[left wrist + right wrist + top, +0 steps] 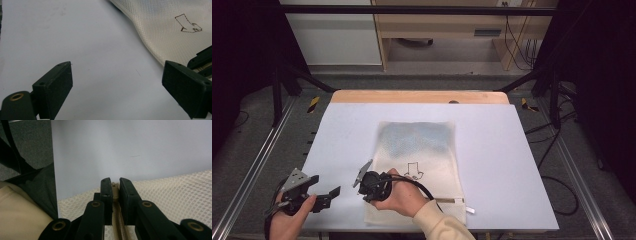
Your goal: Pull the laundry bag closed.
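My left claw [328, 196] sits at about seven o'clock on the white bench [512, 165], jaws spread wide with nothing between them, only bare surface under the pads. From it the mesh bag [419, 150] lies toward two o'clock, just beside it but apart; in the left claw view the bag's cream edge runs diagonally across the upper right, with the small printed arrow mark [188, 23] plain on the weave. The bag lies flat at the bench's centre, its long axis running twelve to six, the zipper end nearest me. My right claw [362, 181] is the nearer one, at the bag's seven o'clock corner, and I judge it the hand for the coming pull. The right claw view gives what the high view cannot: the jaws pinched nearly together on the tan zipper strip [115, 195] at the bag's edge. The high view alone shows the white pull tag [469, 210] at five o'clock, well apart from that grip.
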Demonstrator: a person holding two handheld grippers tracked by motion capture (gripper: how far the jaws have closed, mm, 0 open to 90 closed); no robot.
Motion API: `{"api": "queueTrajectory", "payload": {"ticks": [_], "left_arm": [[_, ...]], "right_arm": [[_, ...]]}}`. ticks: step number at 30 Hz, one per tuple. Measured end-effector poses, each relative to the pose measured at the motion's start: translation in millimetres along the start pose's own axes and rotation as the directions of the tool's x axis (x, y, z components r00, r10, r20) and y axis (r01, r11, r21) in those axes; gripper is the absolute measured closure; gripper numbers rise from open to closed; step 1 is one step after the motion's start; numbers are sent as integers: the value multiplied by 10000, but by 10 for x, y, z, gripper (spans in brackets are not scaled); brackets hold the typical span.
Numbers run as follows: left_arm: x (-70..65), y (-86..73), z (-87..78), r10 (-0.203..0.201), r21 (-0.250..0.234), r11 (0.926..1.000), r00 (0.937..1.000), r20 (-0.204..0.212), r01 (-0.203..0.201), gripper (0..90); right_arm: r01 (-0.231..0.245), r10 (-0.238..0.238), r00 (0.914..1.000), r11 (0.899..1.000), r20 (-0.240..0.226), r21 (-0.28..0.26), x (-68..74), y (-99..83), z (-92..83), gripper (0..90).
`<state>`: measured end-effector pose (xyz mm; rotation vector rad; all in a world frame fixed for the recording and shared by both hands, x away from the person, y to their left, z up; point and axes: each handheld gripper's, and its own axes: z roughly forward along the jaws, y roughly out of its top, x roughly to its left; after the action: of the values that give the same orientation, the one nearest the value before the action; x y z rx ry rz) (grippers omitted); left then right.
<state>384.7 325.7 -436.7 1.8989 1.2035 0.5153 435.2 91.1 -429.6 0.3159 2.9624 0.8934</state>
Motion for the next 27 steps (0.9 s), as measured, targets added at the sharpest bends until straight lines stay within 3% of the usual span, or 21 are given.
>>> {"api": "queueTrajectory", "payload": {"ticks": [7,11,19,27], "left_arm": [[-25,-10,-30,-135,2,9999,9991,410,135,85],[-109,-48,-24,117,204,9997,9978,653,-130,82],[-275,-72,-16,318,216,9992,9901,1369,-351,62],[-366,-68,27,424,352,9982,9839,1734,-493,65]], "right_arm": [[19,-20,10000,10000,-96,-66,-21,-12,-34,819],[45,-46,10000,10000,-55,-57,-19,-14,-30,819],[-12,11,10000,9999,-89,-104,-26,-24,-33,818],[-73,72,9999,9999,-129,-132,-30,-31,-29,819]]}}
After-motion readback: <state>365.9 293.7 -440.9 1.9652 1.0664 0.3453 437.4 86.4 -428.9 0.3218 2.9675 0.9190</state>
